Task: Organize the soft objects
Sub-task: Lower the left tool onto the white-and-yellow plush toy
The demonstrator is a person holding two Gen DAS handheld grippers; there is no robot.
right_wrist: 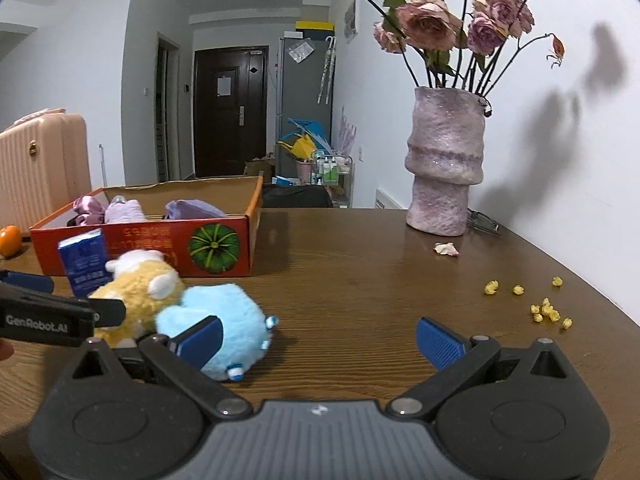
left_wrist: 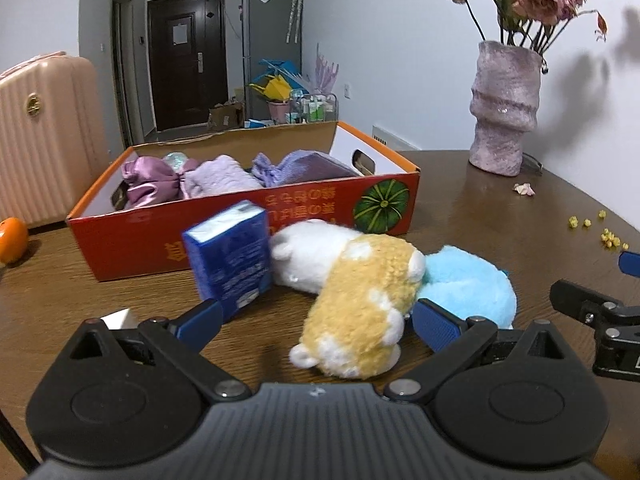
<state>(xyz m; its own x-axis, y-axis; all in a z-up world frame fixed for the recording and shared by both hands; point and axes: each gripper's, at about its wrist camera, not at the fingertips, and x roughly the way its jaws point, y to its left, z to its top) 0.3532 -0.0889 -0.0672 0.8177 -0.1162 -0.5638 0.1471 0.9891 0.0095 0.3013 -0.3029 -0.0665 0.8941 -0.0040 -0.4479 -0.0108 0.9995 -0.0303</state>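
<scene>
A yellow and white plush toy (left_wrist: 360,300) lies on the brown wooden bench (left_wrist: 500,216), between the spread fingers of my left hand-held gripper (left_wrist: 316,320), which has not closed on it. Just behind it lies a white plush (left_wrist: 308,256), partly covered by it. A light blue plush (left_wrist: 468,284) touches its right side; my gripper's right finger hides the blue toy's near edge. A blue tissue pack (left_wrist: 230,258) stands tilted to the left, its lower corner behind the other finger. Beyond sits an orange cardboard box (left_wrist: 248,216) holding purple fabric items (left_wrist: 216,178), bunched so I cannot tell them apart. My right hand-held gripper (right_wrist: 318,340) hovers with fingers wide apart over bare bench, its left finger overlapping the blue plush. A pink vase (right_wrist: 444,168) of flowers stands near the wall.
</scene>
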